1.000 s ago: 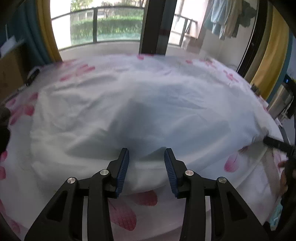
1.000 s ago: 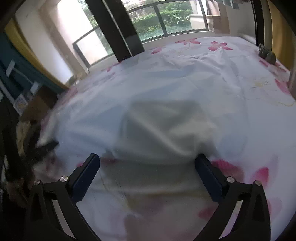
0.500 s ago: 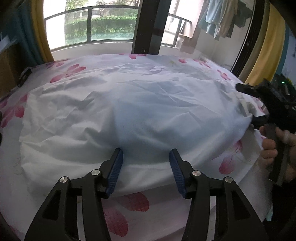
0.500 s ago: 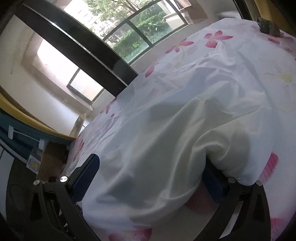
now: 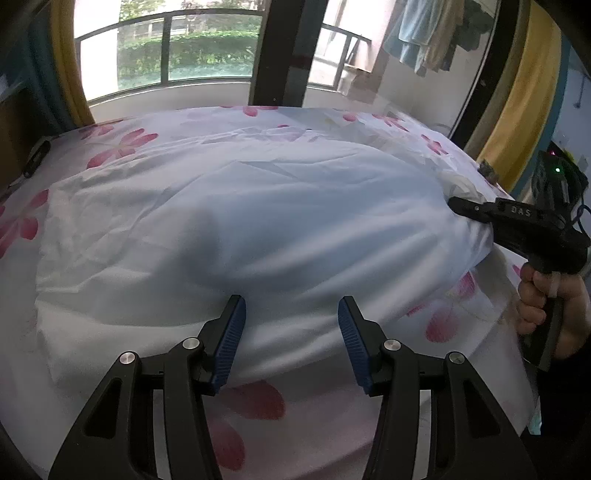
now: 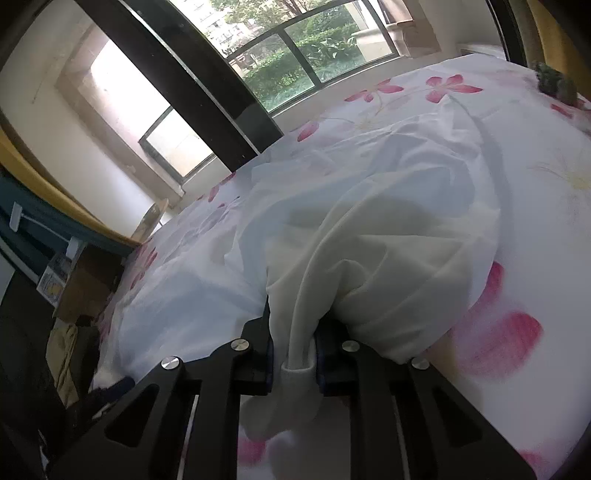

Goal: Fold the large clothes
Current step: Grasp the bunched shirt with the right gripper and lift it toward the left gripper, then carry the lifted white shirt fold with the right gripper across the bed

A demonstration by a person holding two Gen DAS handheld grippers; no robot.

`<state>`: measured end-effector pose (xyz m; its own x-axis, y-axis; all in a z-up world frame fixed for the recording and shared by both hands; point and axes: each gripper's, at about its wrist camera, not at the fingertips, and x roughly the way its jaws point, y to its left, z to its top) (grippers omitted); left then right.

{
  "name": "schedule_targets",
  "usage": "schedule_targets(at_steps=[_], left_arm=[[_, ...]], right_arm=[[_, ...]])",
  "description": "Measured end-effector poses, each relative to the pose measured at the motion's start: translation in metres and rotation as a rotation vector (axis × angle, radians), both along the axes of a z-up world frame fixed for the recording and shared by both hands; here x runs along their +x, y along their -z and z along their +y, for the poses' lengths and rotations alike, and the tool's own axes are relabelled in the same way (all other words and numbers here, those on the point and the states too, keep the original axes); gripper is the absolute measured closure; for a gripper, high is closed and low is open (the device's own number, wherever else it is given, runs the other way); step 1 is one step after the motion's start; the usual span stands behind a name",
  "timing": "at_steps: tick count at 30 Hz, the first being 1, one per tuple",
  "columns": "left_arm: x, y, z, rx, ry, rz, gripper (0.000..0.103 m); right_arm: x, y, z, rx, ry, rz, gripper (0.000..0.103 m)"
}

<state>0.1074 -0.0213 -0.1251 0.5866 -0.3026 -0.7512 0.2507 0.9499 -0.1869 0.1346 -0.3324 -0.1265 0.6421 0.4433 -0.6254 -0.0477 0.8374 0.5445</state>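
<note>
A large white garment (image 5: 280, 206) lies spread over a bed with a pink-flowered sheet (image 5: 122, 144). My left gripper (image 5: 291, 314) stands open at the garment's near edge, the hem lying between its blue pads (image 5: 231, 339) without being pinched. My right gripper (image 6: 295, 354) is closing its jaws and pinches a bunched fold of the garment (image 6: 369, 236), with a tail of cloth hanging below the pads. The left wrist view shows the right gripper (image 5: 458, 205) at the garment's right edge, held by a hand (image 5: 546, 295).
A window with a railing (image 5: 192, 51) and a dark pillar (image 5: 284, 51) stand behind the bed. Yellow curtains (image 5: 517, 110) hang at the right and clothes (image 5: 424, 33) dangle above. A small dark object (image 6: 554, 83) lies at the bed's far right. Boxes (image 6: 81, 284) crowd the left side.
My right gripper's jaws went from wide open around the garment's corner to pinched on a bunched fold of it. My left gripper's jaws widened slightly, then stayed put.
</note>
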Motion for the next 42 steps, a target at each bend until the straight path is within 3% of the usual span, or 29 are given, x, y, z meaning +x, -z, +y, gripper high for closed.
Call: schedule_targets(at_steps=[8,10,14,15,18,23,25,29,32,34,35,36,42], left_arm=[[-0.031,-0.003,-0.02,-0.022,0.08,0.048,0.049],[-0.034,-0.007,-0.026,-0.013,0.088,0.043,0.049],[-0.027,-0.021,-0.036,0.0,0.085,0.005,0.049],[-0.023,-0.026,-0.038,-0.003,0.082,-0.007,0.049],[-0.01,-0.041,-0.045,-0.006,0.067,-0.054,0.049],[0.017,-0.048,-0.053,0.005,0.041,-0.077,0.049],[0.03,-0.041,-0.055,-0.001,0.034,-0.048,0.049],[0.045,-0.024,-0.06,-0.021,0.048,0.003,0.049],[0.049,-0.007,-0.067,0.001,0.073,0.031,0.049],[0.047,-0.002,-0.068,0.001,0.073,0.002,0.049],[0.046,-0.002,-0.07,0.008,0.069,-0.003,0.049],[0.044,-0.001,-0.072,0.02,0.065,-0.007,0.049],[0.041,0.001,-0.078,0.064,0.067,-0.032,0.049]], right_arm=[[-0.046,-0.004,-0.024,-0.013,0.038,0.004,0.087],[-0.052,0.0,-0.028,-0.012,0.03,0.013,0.083],[-0.057,0.002,-0.04,0.043,0.034,0.015,0.058],[-0.058,0.0,-0.042,0.044,0.043,0.013,0.047],[-0.064,-0.006,-0.052,0.017,0.106,-0.008,0.028],[-0.071,-0.005,-0.081,0.017,0.26,0.008,0.025],[-0.069,-0.004,-0.086,0.048,0.277,-0.002,0.024],[-0.051,-0.007,-0.071,0.029,0.264,-0.025,0.005],[-0.039,-0.005,-0.061,0.041,0.245,-0.048,0.004],[-0.029,-0.003,-0.055,0.083,0.207,-0.052,0.019],[-0.022,0.001,-0.05,0.111,0.162,-0.033,0.06],[-0.013,0.011,-0.045,0.151,0.128,0.025,0.08],[-0.008,0.007,-0.028,0.145,0.061,-0.005,0.086]])
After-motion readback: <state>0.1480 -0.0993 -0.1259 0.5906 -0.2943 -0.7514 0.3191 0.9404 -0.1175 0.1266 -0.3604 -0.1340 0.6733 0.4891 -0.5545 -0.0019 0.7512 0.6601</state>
